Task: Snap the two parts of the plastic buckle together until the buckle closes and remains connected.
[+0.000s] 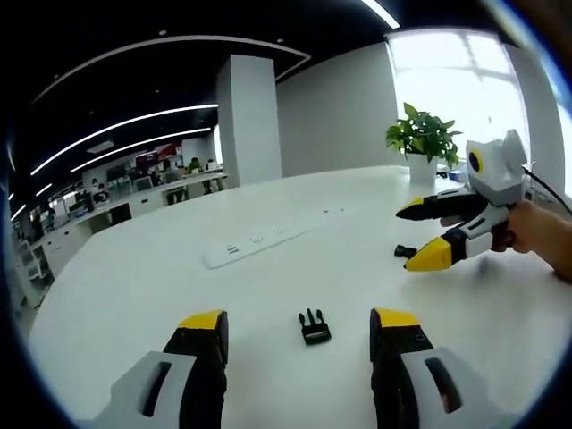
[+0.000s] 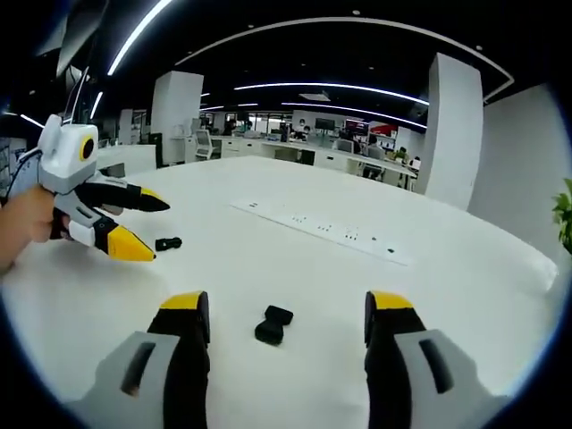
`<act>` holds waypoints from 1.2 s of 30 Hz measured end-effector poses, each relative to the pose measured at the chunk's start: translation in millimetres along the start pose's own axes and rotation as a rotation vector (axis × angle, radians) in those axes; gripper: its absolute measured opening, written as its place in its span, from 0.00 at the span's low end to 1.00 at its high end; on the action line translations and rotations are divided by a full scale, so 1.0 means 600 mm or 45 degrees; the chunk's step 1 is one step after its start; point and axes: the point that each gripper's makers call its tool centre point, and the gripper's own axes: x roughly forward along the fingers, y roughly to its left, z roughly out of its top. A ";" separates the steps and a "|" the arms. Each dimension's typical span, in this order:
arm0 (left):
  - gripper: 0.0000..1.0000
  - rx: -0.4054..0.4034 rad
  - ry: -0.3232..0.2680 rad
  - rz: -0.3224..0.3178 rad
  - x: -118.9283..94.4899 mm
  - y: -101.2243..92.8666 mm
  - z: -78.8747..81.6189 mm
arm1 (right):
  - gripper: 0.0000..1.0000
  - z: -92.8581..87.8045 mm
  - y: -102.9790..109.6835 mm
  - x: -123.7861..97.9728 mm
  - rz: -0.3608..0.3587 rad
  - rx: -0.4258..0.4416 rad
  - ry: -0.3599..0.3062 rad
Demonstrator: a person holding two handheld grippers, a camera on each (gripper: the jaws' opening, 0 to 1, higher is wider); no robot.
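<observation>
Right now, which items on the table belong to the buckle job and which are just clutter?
Job:
- pronged buckle half, between the left gripper fingers
- socket buckle half, between the right gripper fingers

Lying about:
- white power strip
- potted plant
- white table itself

black buckle part (image 1: pixel 314 326) lies between open left gripper (image 1: pixel 299 323) jaws, seemingly untouched.
</observation>
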 end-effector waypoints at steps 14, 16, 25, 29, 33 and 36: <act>0.55 0.004 0.028 -0.008 0.003 -0.005 -0.009 | 0.56 -0.013 0.009 -0.008 0.005 -0.052 0.036; 0.55 -0.005 0.027 -0.006 0.004 -0.004 -0.008 | 0.54 -0.013 0.009 -0.008 0.005 -0.058 0.033; 0.53 -0.036 0.041 0.001 0.003 -0.006 -0.013 | 0.51 -0.014 0.012 -0.010 -0.007 -0.007 0.046; 0.49 -0.044 0.042 -0.002 0.004 -0.008 -0.015 | 0.42 -0.020 0.013 -0.012 -0.010 -0.005 0.067; 0.49 -0.053 0.051 0.000 0.005 -0.008 -0.017 | 0.41 -0.021 0.015 -0.012 -0.012 0.002 0.065; 0.48 -0.063 0.053 0.005 0.003 -0.006 -0.018 | 0.40 -0.021 0.015 -0.011 -0.013 0.013 0.068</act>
